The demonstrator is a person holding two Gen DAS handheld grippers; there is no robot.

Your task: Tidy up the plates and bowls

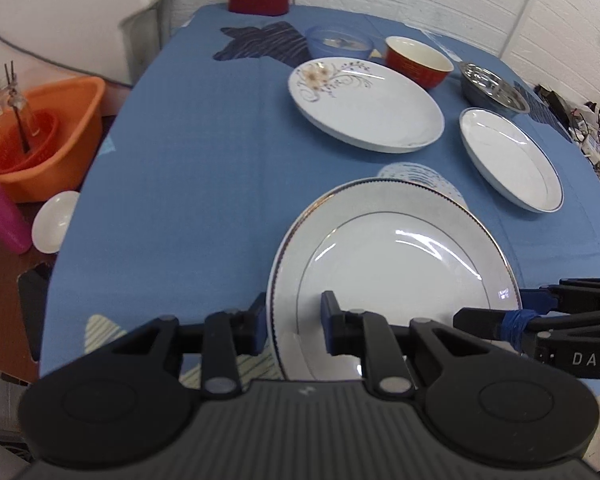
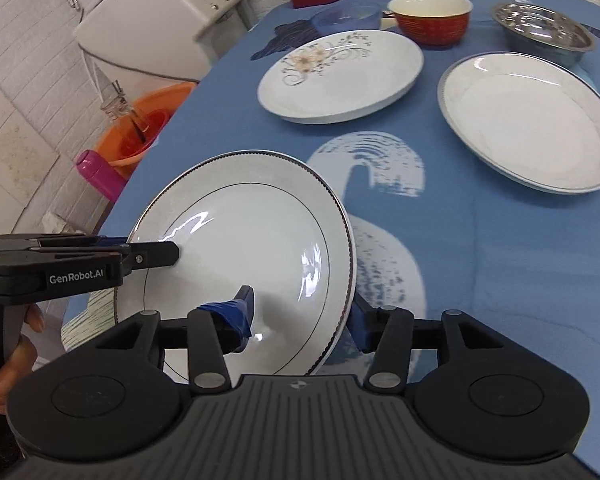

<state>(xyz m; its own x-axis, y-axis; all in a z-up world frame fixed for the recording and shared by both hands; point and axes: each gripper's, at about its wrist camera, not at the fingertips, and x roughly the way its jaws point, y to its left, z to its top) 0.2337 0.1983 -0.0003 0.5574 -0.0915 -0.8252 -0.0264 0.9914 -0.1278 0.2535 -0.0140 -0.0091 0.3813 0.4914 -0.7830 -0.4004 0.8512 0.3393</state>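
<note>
Clearly you have the near plate [image 2: 240,248] pinched at both rims. Your left gripper [image 1: 294,326] straddles its left rim, one finger outside the edge and one on the plate face, and your right gripper [image 2: 300,316] straddles the right rim the same way. From these views both look clamped on the plate, though the exact pad contact on the far sides is hard to see. In the right wrist view the plate sits tilted, its right edge dipped toward the cloth [image 2: 480,240], so I judge you are carrying it low over the near part of the table, not resting it.

Two grips on opposite rims make sense: the plate is wide, glazed and slick, and one pinch could let it swing.

Ahead, the flowered plate [image 1: 366,104] lies at centre and the plain plate [image 1: 510,158] to its right, close together but apart. Behind them stand a red bowl [image 1: 418,60], a blue bowl [image 1: 340,42] and a steel bowl [image 1: 492,88]. Open cloth lies to the left and between you and the flowered plate. The table's left edge is near, with an orange basin [image 1: 44,136] below it, so keep the plate inboard.
</note>
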